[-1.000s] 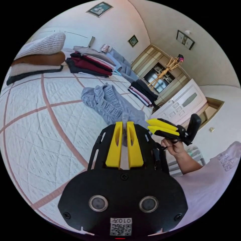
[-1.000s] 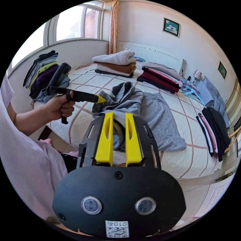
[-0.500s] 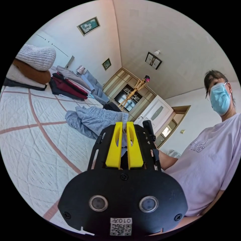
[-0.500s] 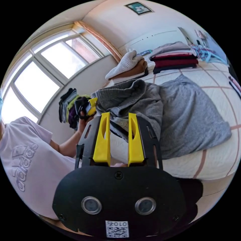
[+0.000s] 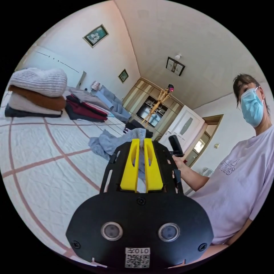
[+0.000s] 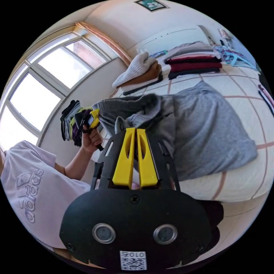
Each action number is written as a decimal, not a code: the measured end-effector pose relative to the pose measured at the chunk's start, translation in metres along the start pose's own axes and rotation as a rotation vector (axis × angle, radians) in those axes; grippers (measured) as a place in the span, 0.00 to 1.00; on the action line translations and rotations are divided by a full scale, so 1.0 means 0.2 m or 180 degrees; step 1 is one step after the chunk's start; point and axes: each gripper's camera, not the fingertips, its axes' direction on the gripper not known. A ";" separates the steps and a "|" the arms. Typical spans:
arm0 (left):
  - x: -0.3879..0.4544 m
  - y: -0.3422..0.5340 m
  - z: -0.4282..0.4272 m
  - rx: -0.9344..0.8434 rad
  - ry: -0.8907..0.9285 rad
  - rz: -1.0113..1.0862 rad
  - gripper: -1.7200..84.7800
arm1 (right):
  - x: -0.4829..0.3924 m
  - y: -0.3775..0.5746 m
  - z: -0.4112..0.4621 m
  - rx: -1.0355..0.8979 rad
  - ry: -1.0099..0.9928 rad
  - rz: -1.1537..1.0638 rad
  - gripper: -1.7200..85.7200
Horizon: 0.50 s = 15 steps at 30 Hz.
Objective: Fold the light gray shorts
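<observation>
right tool (image 6: 136, 134) has just clamped the light gray shorts (image 6: 205, 128); left tool (image 5: 139, 144) pinches them too, waistband stretched between both.

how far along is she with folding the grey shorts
Early. Done: both grippers have hold of the light gray shorts, the left gripper and the right gripper each shut on an edge near the waistband. In hand: that end is lifted and bunched while the rest lies on the quilted bed. Left: no neat fold shows yet, so spreading flat and folding remain.
</observation>
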 end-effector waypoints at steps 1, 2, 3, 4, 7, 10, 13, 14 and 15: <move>-0.02 -0.05 -0.09 0.0061 -0.0159 0.0011 0.03 | 0.00 0.01 -0.05 0.0061 0.0118 0.0011 0.06; -0.03 -0.10 -0.17 0.0113 -0.0240 0.0065 0.03 | -0.02 0.02 -0.17 0.0171 0.0423 0.0025 0.06; -0.03 -0.12 -0.20 0.0133 -0.0252 0.0106 0.03 | -0.06 0.03 -0.28 0.0287 0.0742 -0.0015 0.06; -0.02 -0.17 -0.25 0.0161 -0.0285 0.0202 0.03 | -0.09 0.04 -0.34 0.0346 0.0905 -0.0050 0.06; 0.04 -0.27 -0.28 0.0035 -0.0327 0.0491 0.02 | -0.27 0.08 -0.49 0.0542 0.1843 -0.0359 0.05; 0.05 -0.32 -0.14 -0.0366 -0.0597 0.0568 0.02 | -0.33 0.09 -0.41 0.0359 0.2407 -0.0507 0.06; -0.01 -0.31 -0.02 -0.0734 -0.0746 0.0396 0.02 | -0.25 0.17 -0.17 -0.0243 0.2401 -0.0385 0.08; -0.02 -0.30 0.00 -0.0789 -0.0775 0.0382 0.02 | -0.22 0.23 -0.12 -0.0250 0.2221 -0.0283 0.10; -0.02 -0.30 -0.01 -0.0796 -0.0786 0.0385 0.02 | -0.21 0.30 -0.11 -0.0117 0.2018 -0.0167 0.13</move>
